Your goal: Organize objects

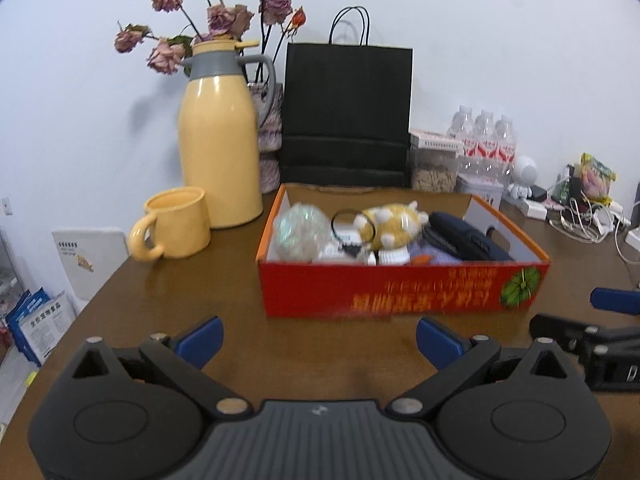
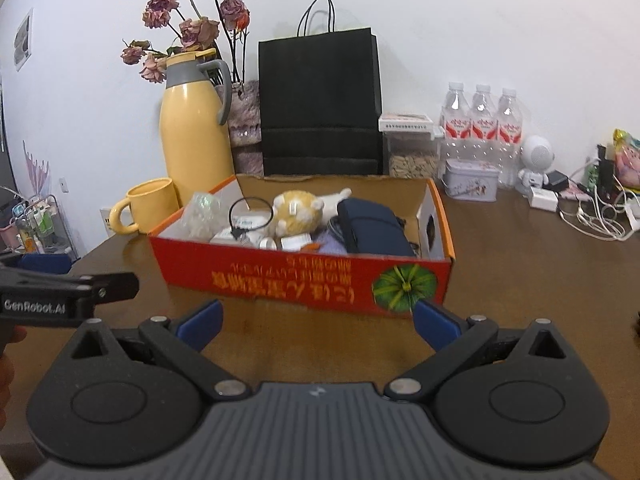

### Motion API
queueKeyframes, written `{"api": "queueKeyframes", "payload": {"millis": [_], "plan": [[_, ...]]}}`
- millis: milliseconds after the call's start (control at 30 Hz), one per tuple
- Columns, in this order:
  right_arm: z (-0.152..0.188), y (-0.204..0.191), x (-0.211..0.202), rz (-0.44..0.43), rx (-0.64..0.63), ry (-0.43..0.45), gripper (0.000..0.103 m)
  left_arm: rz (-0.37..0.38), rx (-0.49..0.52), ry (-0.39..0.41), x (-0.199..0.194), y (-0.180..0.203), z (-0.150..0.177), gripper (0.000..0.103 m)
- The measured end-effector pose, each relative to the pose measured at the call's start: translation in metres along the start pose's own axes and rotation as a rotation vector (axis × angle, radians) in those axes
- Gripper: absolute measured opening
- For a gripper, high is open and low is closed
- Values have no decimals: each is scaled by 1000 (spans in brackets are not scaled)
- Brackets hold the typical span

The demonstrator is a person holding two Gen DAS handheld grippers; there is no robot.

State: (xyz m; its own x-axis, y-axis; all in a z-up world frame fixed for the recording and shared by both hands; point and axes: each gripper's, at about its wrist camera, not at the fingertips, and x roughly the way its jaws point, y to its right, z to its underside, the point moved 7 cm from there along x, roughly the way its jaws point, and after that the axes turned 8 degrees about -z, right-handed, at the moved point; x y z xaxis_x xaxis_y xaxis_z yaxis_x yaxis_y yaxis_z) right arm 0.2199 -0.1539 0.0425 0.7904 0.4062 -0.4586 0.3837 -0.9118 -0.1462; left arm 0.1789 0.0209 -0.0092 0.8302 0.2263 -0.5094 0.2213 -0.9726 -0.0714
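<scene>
Left gripper (image 1: 319, 340): nearest the left wrist camera; blue-padded fingers (image 1: 202, 340) spread wide apart, nothing between them, held above the counter.
Right gripper (image 2: 318, 328): nearest the right wrist camera; fingers (image 2: 436, 326) likewise spread wide, holding nothing; its right pad sits in front of the box's near right corner.
Counter (image 1: 200, 292): brown wood surface; bare between the grippers and the box.
Box (image 1: 400, 290): red cardboard, open top, orange rim, yellow printing and a green emblem on the near wall; stands on the counter just beyond both grippers.
Box contents: a clear crinkled bag (image 1: 298, 232) at the left end; a yellow and white plush toy (image 1: 394, 222) in the middle; a black cable loop (image 2: 250, 216) beside the toy; a dark blue pouch (image 2: 374, 226) at the right end; small white items (image 2: 296, 242) along the near wall, too small to identify.
Mug (image 1: 176, 228): yellow, upright, left of the box, handle toward the camera's left.
Jug (image 1: 218, 140): yellow with grey collar and handle, upright behind the mug.
Dried roses (image 1: 208, 20): behind the jug.
Black paper bag (image 1: 346, 112): upright against the wall, behind the box.
Far right: water bottles (image 2: 482, 120), a small tin (image 2: 470, 184), tangled white cables (image 2: 592, 220).
</scene>
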Motion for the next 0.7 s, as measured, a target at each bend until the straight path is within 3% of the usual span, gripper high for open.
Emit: {"api": "queueKeyframes", "payload": {"millis": [267,700], "plan": [[12,-3,-21,15,1,-8,103,-5,13,-29,-15,-2,22,103],[12,-5,-25,19,-4,-4,103,2,13,-29,-20,1,24,103]]}}
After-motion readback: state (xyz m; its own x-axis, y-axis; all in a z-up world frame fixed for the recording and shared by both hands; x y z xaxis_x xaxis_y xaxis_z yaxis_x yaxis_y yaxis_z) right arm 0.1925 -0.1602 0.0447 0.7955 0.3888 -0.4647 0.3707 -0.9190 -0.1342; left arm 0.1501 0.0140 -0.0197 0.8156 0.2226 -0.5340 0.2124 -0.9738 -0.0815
